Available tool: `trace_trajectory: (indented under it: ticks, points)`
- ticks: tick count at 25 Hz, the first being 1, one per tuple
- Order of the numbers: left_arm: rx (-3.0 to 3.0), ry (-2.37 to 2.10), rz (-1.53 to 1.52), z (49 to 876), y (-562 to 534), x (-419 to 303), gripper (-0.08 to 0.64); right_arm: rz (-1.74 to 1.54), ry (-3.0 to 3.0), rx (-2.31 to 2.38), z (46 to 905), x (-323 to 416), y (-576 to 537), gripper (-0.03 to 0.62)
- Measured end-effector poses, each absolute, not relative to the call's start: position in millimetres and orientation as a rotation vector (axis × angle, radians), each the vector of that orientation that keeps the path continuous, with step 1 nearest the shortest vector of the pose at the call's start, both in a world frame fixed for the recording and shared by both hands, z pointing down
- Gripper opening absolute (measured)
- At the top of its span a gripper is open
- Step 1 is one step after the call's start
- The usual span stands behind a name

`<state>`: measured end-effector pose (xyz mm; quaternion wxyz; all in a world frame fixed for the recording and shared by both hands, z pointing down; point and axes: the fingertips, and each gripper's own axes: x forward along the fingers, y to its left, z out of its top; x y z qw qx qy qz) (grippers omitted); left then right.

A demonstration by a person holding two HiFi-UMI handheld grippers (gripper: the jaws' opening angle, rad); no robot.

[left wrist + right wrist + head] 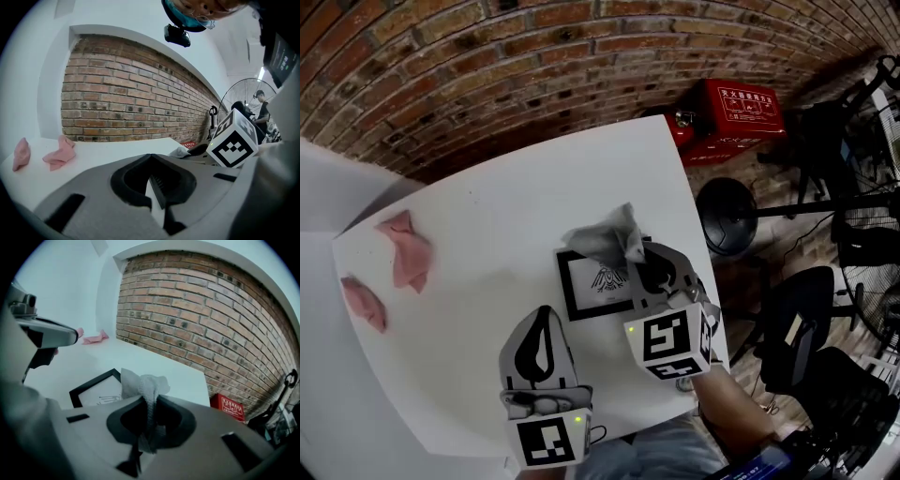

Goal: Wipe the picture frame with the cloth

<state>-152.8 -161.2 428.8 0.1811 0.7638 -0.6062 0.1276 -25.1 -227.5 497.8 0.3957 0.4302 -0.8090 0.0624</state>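
Observation:
A black picture frame (602, 281) with a white print lies flat near the right edge of the white table (487, 234). My right gripper (645, 247) is shut on a crumpled grey cloth (609, 237), which bunches up over the frame's far right corner. In the right gripper view the cloth (143, 382) sticks up between the closed jaws of that gripper (149, 400), with the frame (93, 391) just beyond to the left. My left gripper (544, 312) hovers near the frame's near left corner, tips together and empty. In its own view the left gripper (150, 157) is shut on nothing.
Two pink cloths (405, 248) (364, 305) lie at the table's left side, also seen as pink cloths (60, 152) (21, 153) in the left gripper view. A red box (736, 117) sits on the floor by the brick wall. A black fan base (727, 216) and chairs stand right of the table.

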Motion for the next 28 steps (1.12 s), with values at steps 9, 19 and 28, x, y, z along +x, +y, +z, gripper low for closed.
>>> trace_trajectory:
  ticks: [9, 19, 28]
  points:
    - [2.216, -1.693, 0.352, 419, -157, -129, 0.009, 0.183, -2.018, 1.21, 489, 24, -225, 0.028]
    - [2.242, -1.795, 0.275, 368, -134, -120, 0.009, 0.149, -2.098, 1.312, 413, 46, -204, 0.028]
    - [2.208, -1.973, 0.25, 334, -97, -153, 0.009, 0.106, -2.248, 1.227, 377, -9, -182, 0.028]
